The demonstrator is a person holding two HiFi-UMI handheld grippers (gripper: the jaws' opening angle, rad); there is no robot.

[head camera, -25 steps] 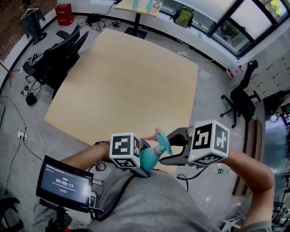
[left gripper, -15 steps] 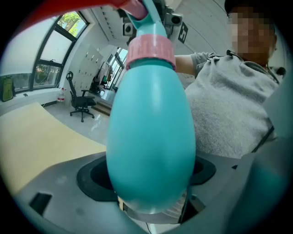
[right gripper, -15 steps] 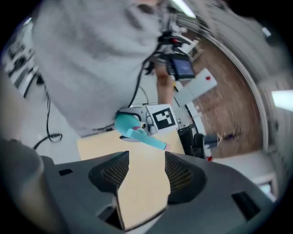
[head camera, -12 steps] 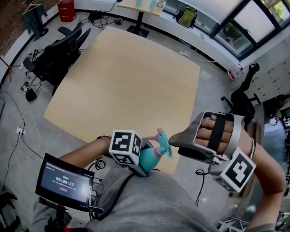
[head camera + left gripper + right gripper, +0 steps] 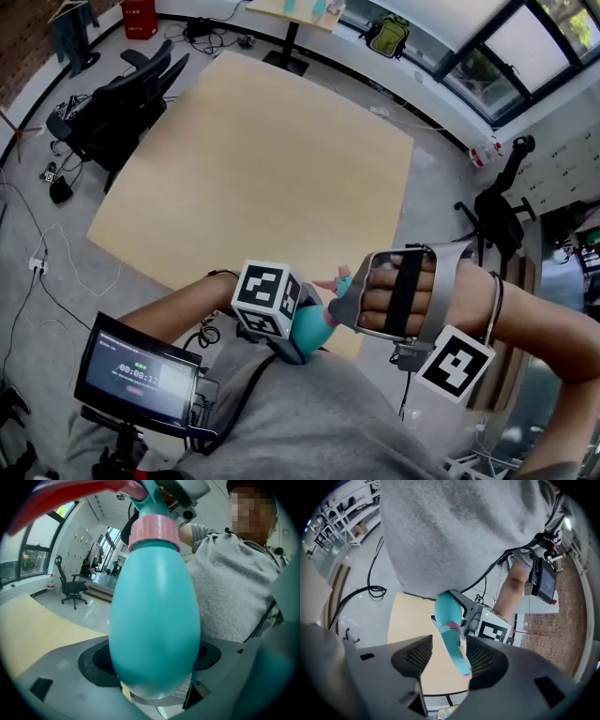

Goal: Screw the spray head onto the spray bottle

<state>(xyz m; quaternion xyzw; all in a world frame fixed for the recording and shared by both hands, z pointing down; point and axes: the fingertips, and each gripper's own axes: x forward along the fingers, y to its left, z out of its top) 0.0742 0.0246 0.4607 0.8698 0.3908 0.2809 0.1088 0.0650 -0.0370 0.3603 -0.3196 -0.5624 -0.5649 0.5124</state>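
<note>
A teal spray bottle [image 5: 307, 326] is held just off the near edge of the tan table [image 5: 253, 159], close to the person's chest, with my left gripper [image 5: 302, 336] shut on its belly [image 5: 154, 620]. The teal spray head [image 5: 339, 284] sits on the pink collar [image 5: 153, 529]. My right gripper [image 5: 343, 302] is rolled over, its marker cube below the hand. In the right gripper view the spray head [image 5: 457, 653] lies between the pads of my right gripper [image 5: 449, 656], with a clear gap on the left side; the jaws stand wide.
A small screen [image 5: 136, 380] hangs at the lower left. Black office chairs stand left [image 5: 122, 103] and right [image 5: 502, 211] of the table. Cables lie on the floor at the left. The person's grey shirt [image 5: 309, 422] is right behind the bottle.
The right gripper let go of the spray head, swung out to the right while rolling its cube underneath, and has come back around the head. The left gripper and bottle barely moved.
</note>
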